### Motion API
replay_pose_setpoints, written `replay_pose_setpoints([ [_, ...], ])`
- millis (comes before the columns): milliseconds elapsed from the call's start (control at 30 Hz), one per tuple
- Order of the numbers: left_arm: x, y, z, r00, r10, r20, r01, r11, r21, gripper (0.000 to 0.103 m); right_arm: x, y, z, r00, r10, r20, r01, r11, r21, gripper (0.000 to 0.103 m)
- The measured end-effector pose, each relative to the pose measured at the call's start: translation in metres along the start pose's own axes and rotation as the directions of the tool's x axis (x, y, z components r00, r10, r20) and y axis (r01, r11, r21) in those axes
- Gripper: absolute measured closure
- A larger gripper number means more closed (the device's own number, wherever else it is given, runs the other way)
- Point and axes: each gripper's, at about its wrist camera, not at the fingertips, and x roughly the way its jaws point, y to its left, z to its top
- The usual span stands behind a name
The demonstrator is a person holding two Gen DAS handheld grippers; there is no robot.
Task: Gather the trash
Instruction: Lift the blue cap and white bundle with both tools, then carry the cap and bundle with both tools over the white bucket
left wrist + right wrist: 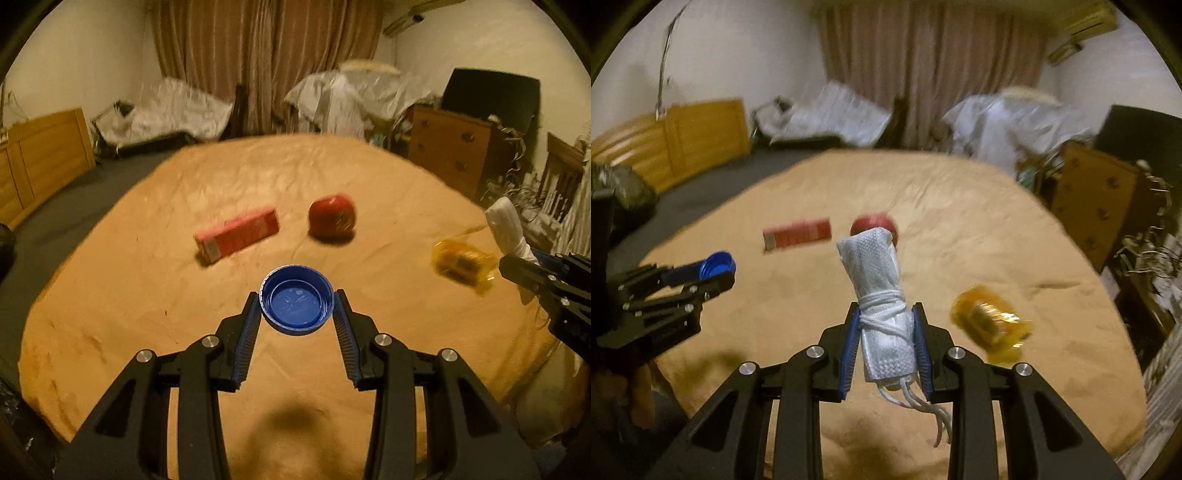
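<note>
My left gripper (297, 301) is shut on a blue bottle cap (296, 299), held above the tan bedspread (147, 314); the same cap (718, 266) shows at the left of the right wrist view. My right gripper (886, 321) is shut on a rolled white face mask (881, 295) bound with its own strings, and the mask (508, 229) sticks up at the right edge of the left wrist view. On the bedspread lie a red carton (236, 234) (798, 234), a red round object (332, 214) (875, 223) and a crumpled yellow wrapper (463, 262) (990, 323).
The bedspread (960, 206) covers a wide flat surface with dark floor (74, 206) to the left. A wooden cabinet (40, 162), a brown drawer chest (447, 147), covered furniture and curtains stand behind. A dark bag (624, 188) sits at far left.
</note>
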Motion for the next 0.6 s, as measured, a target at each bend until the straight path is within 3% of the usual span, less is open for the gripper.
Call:
replay_pose_setpoints([
  [267,-0.061,-0.03,0.01,0.992,-0.024,0.121,0.021,1.0,0.022,0.064,-0.09,0.003,-0.006,0.982,-0.091,0.166,0.084,0.995,0.046,0.074],
  [600,-0.088,-0.045,0.011,0.981,-0.039,0.188,0.035,0.999,0.026,0.064,-0.153,0.007,-0.019,0.963,-0.099,0.251,0.083,0.994,0.073,0.074],
])
